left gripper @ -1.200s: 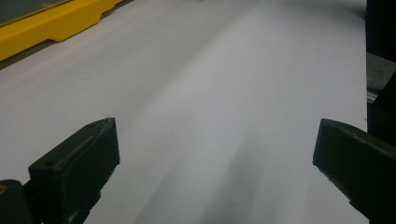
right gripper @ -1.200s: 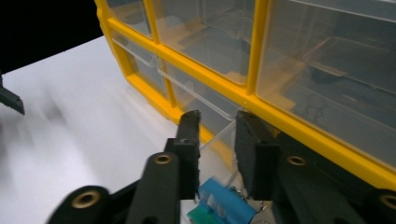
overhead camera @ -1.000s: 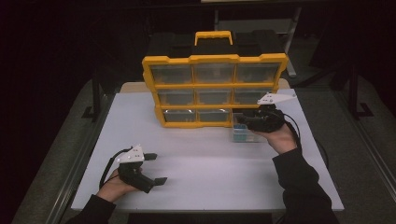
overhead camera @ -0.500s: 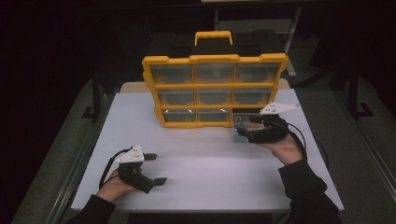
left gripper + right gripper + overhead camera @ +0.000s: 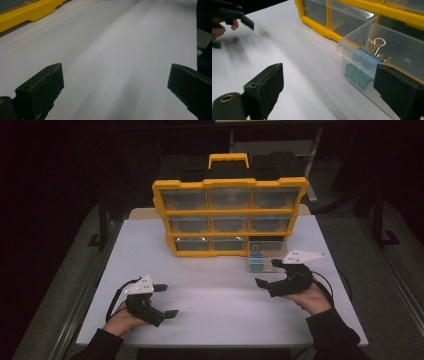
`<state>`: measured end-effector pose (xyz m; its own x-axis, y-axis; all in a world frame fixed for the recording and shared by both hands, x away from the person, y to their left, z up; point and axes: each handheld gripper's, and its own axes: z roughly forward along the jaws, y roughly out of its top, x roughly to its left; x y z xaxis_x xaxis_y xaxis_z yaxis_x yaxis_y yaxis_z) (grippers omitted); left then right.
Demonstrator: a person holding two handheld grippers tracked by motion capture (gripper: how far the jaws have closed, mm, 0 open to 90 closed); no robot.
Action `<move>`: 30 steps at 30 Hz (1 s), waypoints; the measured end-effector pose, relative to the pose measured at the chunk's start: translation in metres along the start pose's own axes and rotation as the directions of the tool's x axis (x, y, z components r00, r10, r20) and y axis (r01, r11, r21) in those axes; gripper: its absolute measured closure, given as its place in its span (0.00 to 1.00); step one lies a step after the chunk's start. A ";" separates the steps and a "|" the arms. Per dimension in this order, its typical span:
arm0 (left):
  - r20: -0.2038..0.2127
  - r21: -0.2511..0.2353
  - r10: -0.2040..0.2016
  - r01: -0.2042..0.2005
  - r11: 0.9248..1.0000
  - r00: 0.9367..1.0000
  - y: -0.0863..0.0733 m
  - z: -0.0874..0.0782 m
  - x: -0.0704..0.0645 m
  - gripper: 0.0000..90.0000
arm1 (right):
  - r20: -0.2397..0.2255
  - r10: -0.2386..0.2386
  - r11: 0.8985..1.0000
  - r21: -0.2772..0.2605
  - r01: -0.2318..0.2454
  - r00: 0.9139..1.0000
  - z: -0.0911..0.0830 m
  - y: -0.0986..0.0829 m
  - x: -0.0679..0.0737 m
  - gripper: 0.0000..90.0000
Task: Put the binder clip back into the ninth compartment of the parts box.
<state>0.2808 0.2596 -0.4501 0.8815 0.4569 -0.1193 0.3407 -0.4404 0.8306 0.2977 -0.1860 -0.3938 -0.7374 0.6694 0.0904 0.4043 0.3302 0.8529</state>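
Right claw (image 5: 267, 273) from the high view sits with its two black jaws spread apart and nothing between them, held just above the white counter (image 5: 220, 285) and pointing left. Just beside it, toward the far side, is the clear plastic drawer (image 5: 258, 260) pulled out of the bottom-right slot of the yellow nine-drawer organiser box (image 5: 230, 217); the jaws do not touch it. Something blue lies inside the drawer. At the near left corner the left claw (image 5: 167, 301) rests low over the counter, jaws likewise wide apart and empty, well apart from the box and the drawer.

Left claw (image 5: 115, 82) in the left gripper view shows both black jaws far apart at the bottom corners, bare white counter between them. A strip of the yellow box base (image 5: 27, 13) runs across the top left corner, well away.

Right claw (image 5: 329, 87) in the right gripper view is wide open too, gripping nothing. The clear drawer (image 5: 377, 50) stands out from the yellow frame (image 5: 322, 27) on the right, close by the right-hand jaw; whether they touch I cannot tell. Inside it are blue binder clips (image 5: 365, 60) with silver wire handles, one stacked above another. Farther off at top left, the other claw (image 5: 234, 16) shows in a hand, blurred.
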 end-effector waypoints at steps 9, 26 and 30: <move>-0.002 -0.003 -0.002 0.002 1.000 1.000 0.000 -0.001 0.000 0.00 | 0.008 -0.001 1.000 0.013 0.001 1.000 0.003 -0.029 0.008 0.01; -0.014 0.006 0.001 -0.001 1.000 1.000 -0.002 0.000 0.000 0.00 | 0.043 0.005 1.000 0.029 -0.007 0.999 -0.002 -0.072 0.007 0.00; -0.016 0.006 0.001 -0.001 1.000 1.000 -0.002 -0.001 0.000 0.00 | 0.043 -0.002 0.999 0.035 0.000 0.999 -0.001 -0.072 0.008 0.00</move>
<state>0.2800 0.2610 -0.4515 0.8766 0.4687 -0.1094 0.3417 -0.4458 0.8274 0.2622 -0.2057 -0.4541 -0.7144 0.6966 0.0667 0.4226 0.3534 0.8346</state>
